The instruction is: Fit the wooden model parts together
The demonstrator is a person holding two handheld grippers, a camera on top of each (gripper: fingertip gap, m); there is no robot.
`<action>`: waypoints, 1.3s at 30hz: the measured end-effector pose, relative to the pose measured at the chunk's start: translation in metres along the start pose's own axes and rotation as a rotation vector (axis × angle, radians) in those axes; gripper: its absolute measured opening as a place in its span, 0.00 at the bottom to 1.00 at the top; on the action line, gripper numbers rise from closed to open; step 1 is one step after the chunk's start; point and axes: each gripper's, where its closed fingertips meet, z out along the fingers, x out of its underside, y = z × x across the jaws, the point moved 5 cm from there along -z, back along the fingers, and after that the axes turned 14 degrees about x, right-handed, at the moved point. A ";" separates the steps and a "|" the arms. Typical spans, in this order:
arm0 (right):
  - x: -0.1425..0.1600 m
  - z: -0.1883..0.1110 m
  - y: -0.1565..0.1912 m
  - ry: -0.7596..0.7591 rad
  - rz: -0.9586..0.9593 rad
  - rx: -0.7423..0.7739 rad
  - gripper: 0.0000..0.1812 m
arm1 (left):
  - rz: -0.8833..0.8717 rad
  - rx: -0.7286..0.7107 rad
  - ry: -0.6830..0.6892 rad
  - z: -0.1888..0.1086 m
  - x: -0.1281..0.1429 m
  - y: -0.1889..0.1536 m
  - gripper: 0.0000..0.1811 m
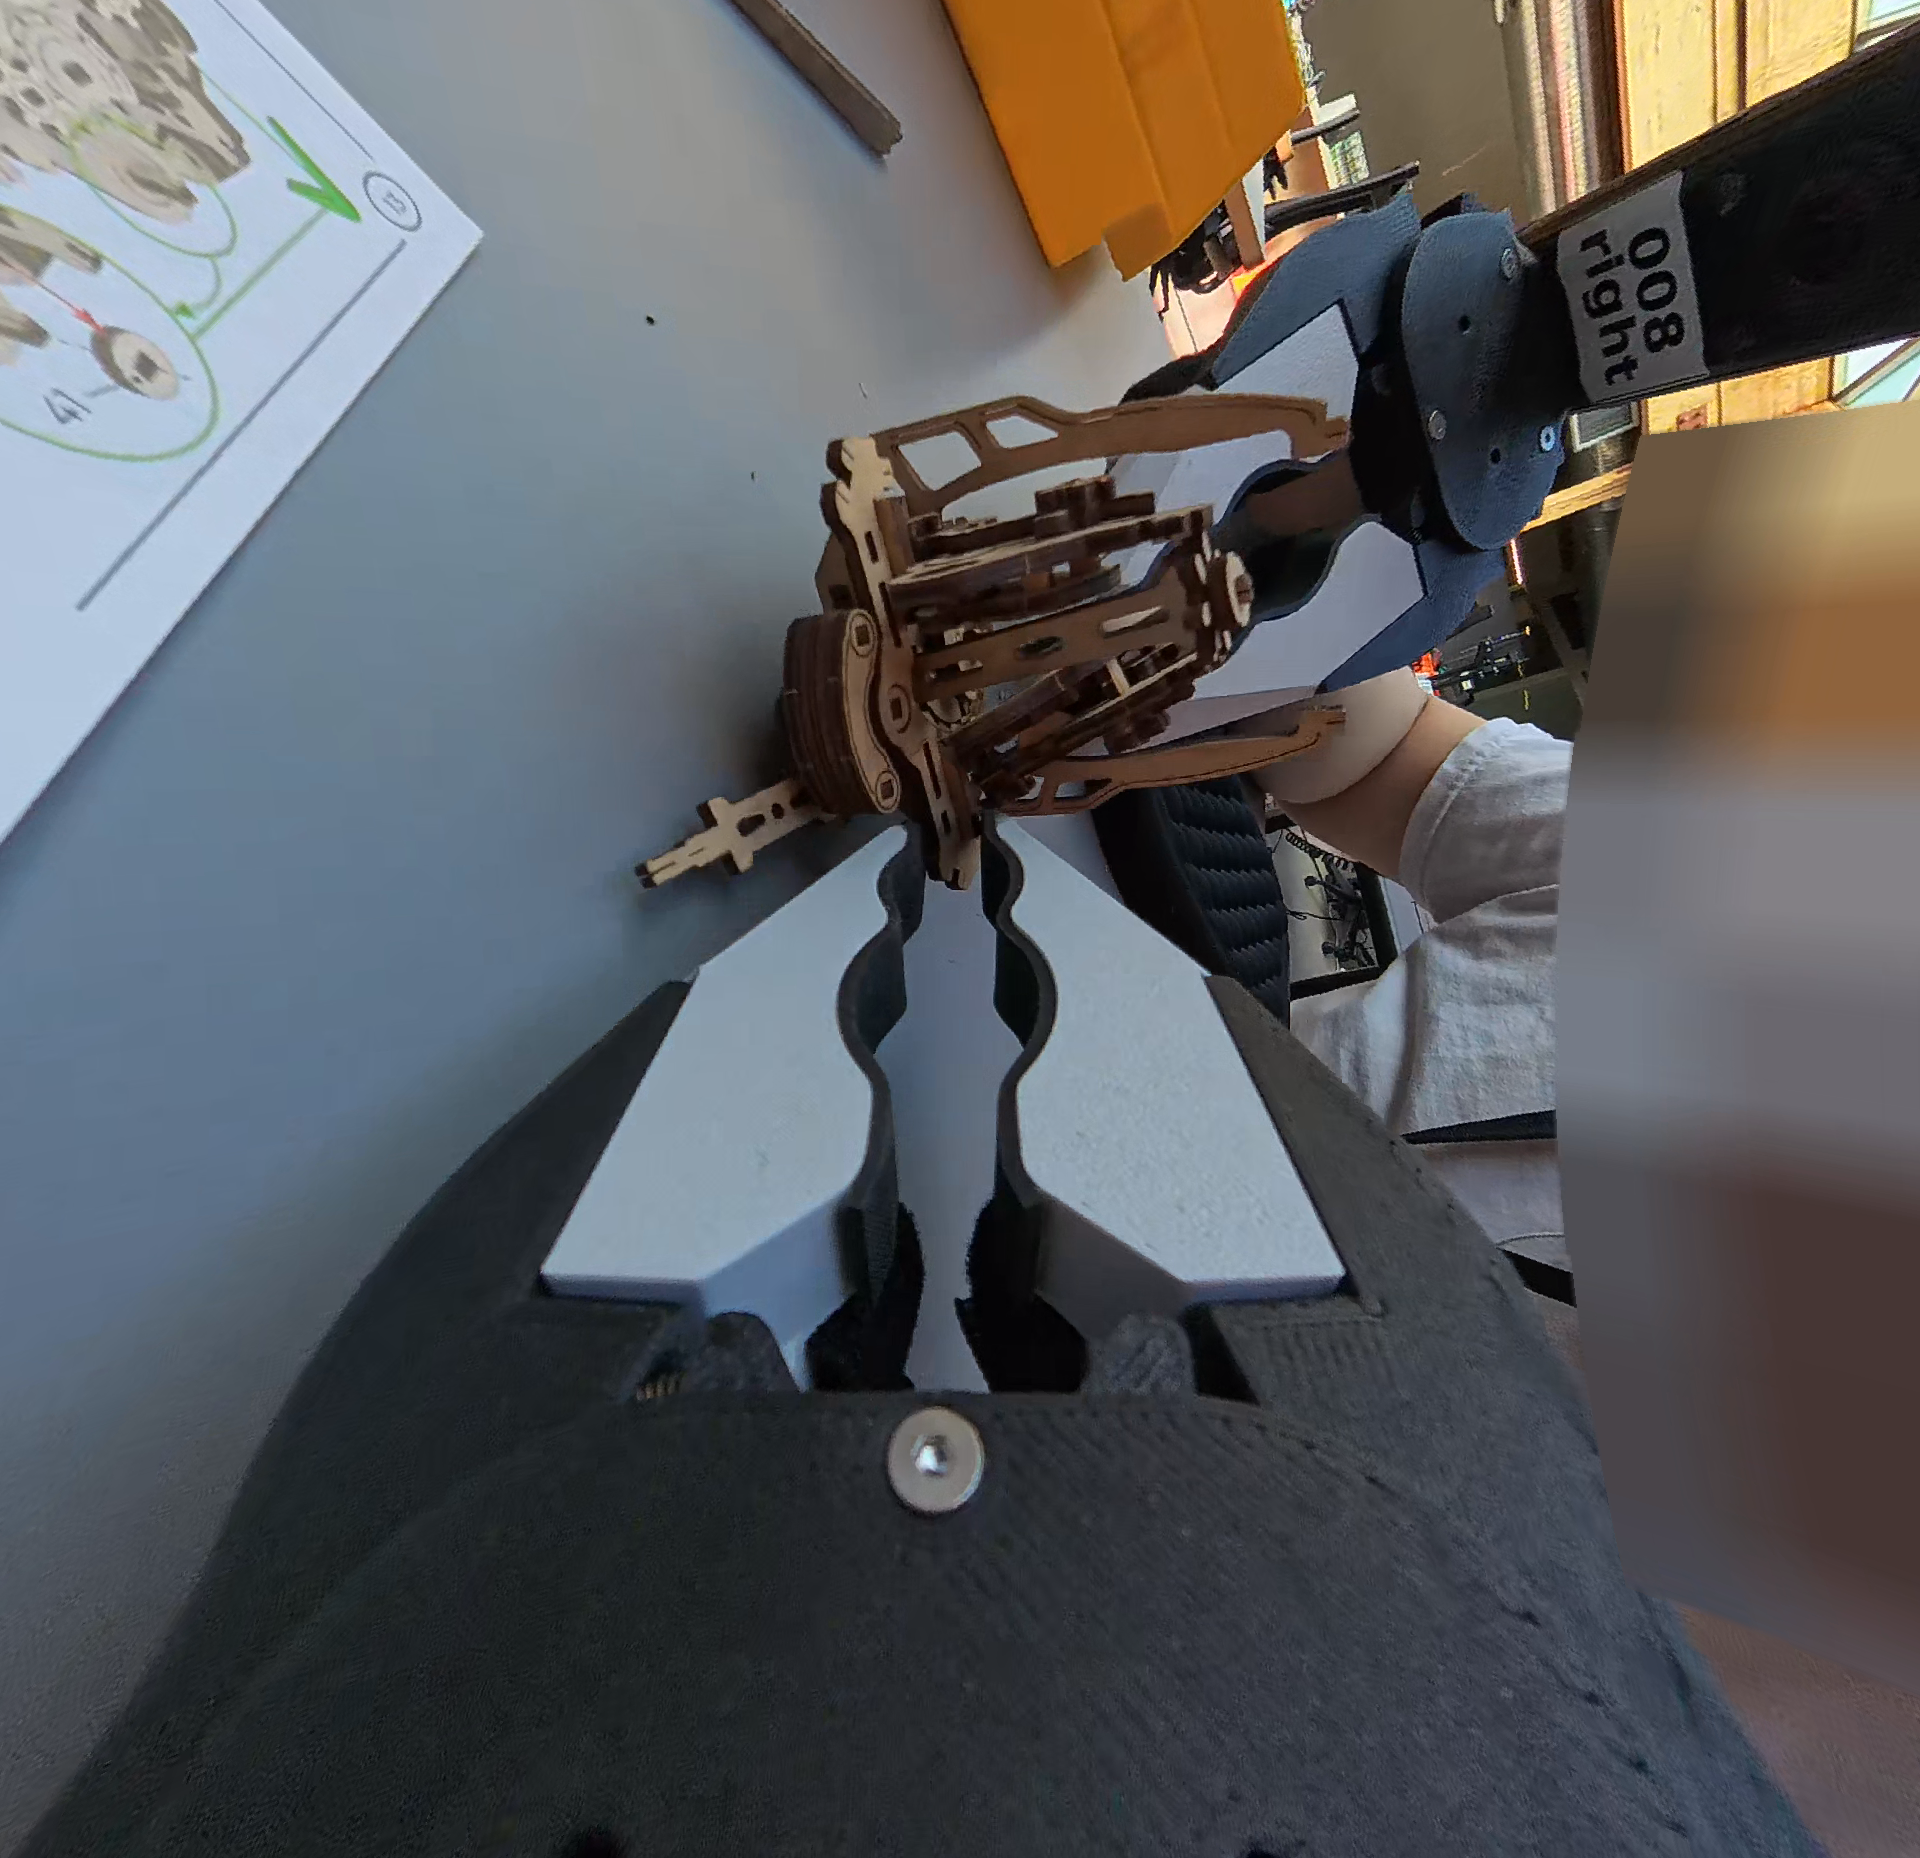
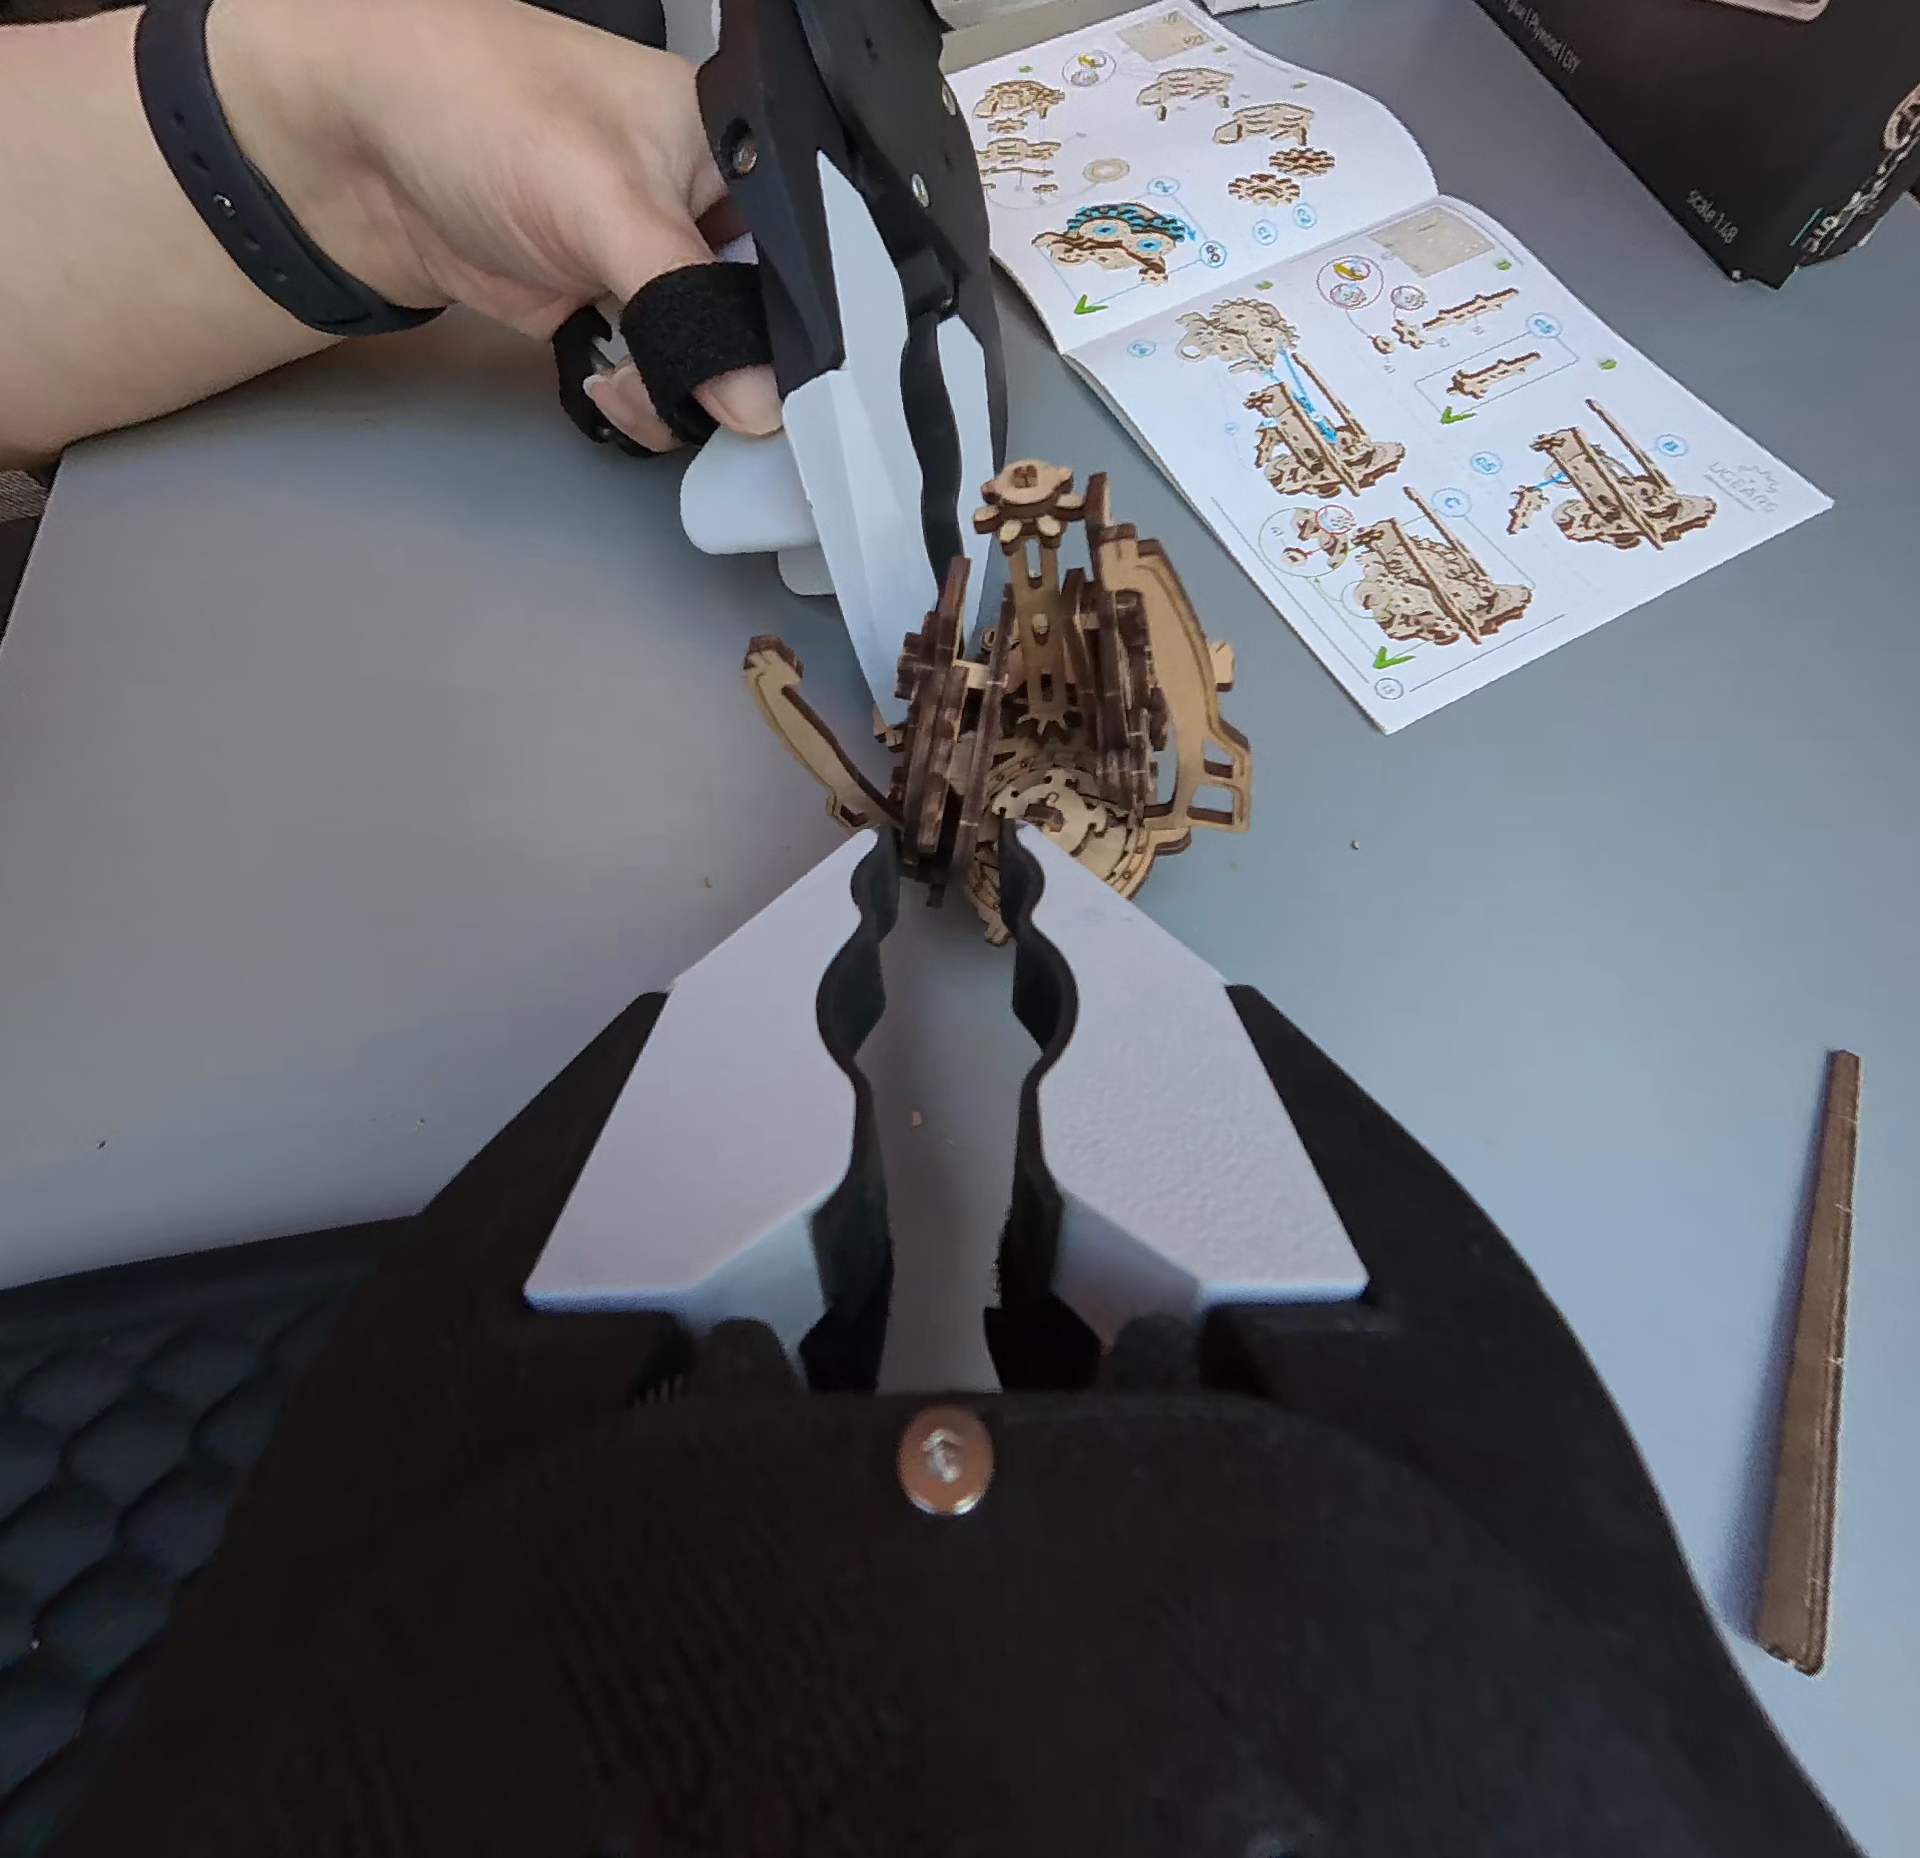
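A half-built wooden model (image 1: 997,645) of pale and dark laser-cut plates and gears is held tilted just above the grey table (image 1: 468,665). My left gripper (image 1: 951,852) is shut on a thin plate at the model's edge. My right gripper (image 1: 1257,551) clamps it from the far side. In the right wrist view the model (image 2: 1049,707) sits at my right gripper (image 2: 945,863), which is shut on its stacked plates, while the left gripper (image 2: 920,613) comes down on it from above. A pale cross-shaped peg (image 1: 717,837) sticks out of the model's round drum.
An open instruction booklet (image 2: 1403,374) lies on the table beyond the model; it also shows in the left wrist view (image 1: 156,250). A dark wooden strip (image 2: 1813,1361) lies at the right. A dark kit box (image 2: 1714,73) and a yellow box (image 1: 1122,73) stand at the back. A hand (image 2: 416,177) holds the left gripper. My two grippers' fingertips are within a few centimetres of each other.
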 end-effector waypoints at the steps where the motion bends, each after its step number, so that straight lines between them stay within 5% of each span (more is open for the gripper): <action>1: -0.001 -0.001 0.000 -0.003 -0.001 -0.006 0.10 | -0.007 0.010 0.001 0.000 0.000 0.000 0.05; 39: 0.003 -0.007 0.005 -0.048 -0.271 0.025 0.06 | -0.058 0.101 -0.031 0.000 0.003 -0.005 0.03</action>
